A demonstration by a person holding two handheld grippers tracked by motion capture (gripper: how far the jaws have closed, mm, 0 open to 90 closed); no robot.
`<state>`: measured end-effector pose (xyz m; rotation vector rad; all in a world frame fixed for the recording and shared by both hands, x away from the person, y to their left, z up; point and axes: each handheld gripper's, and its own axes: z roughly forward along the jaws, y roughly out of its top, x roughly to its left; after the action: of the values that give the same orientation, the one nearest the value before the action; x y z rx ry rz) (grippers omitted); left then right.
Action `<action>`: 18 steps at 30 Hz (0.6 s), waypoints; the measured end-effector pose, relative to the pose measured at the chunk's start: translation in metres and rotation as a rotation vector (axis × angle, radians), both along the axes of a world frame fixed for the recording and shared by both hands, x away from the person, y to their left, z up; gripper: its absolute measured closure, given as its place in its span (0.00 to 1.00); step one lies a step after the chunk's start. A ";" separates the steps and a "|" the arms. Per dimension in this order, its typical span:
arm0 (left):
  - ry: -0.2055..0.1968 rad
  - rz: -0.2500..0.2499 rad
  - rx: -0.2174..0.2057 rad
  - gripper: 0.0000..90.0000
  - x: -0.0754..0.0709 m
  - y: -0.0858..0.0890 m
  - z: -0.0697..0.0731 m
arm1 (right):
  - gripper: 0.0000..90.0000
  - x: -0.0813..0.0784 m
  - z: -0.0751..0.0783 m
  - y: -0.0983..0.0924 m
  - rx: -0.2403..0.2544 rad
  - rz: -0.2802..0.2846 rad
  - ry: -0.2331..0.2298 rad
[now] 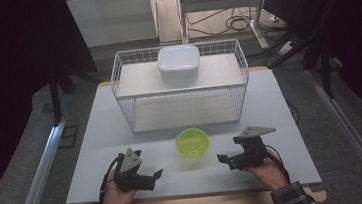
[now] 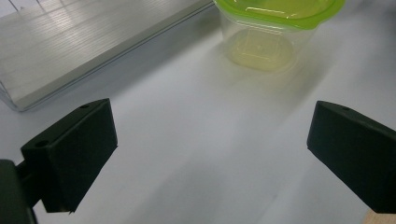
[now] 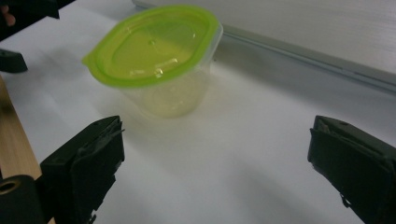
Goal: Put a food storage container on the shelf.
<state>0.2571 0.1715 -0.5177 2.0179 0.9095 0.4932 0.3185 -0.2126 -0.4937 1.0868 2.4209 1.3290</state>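
Note:
A clear plastic tub with a lime-green lid (image 1: 191, 142) stands upright on the white tabletop (image 1: 98, 155), just in front of a wire rack. My left gripper (image 1: 155, 179) rests near the front edge, left of the tub, and points right toward it. It is open with nothing between its jaws. My right gripper (image 1: 226, 162) mirrors it on the tub's right, also open and holding nothing. The tub (image 2: 271, 32) sits ahead of the left gripper (image 2: 212, 154), up and to the right. In the right gripper view the tub (image 3: 159, 56) is ahead-left of the right gripper (image 3: 215, 168).
A white wire rack (image 1: 180, 84) with two shelves stands across the table's middle; a white lidded box (image 1: 179, 64) sits on its upper shelf. Its lower shelf edge (image 2: 70, 46) runs close behind the tub. The wooden table edge (image 3: 14, 140) lies by the right gripper.

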 end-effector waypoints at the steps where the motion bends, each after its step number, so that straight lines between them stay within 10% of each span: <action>1: 0.001 -0.002 0.000 0.02 0.000 0.000 0.000 | 0.04 0.002 0.002 0.001 0.004 -0.002 0.010; 7: 0.000 -0.015 0.035 0.02 0.000 -0.003 -0.002 | 0.07 0.020 0.010 0.011 0.005 0.014 0.098; 18: -0.006 -0.034 0.062 0.02 -0.001 -0.006 -0.002 | 0.50 0.058 0.016 0.032 0.076 0.035 0.202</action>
<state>0.2558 0.1651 -0.5202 2.0835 0.8640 0.5140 0.3767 -0.1811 -0.4776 1.2596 2.5608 1.3946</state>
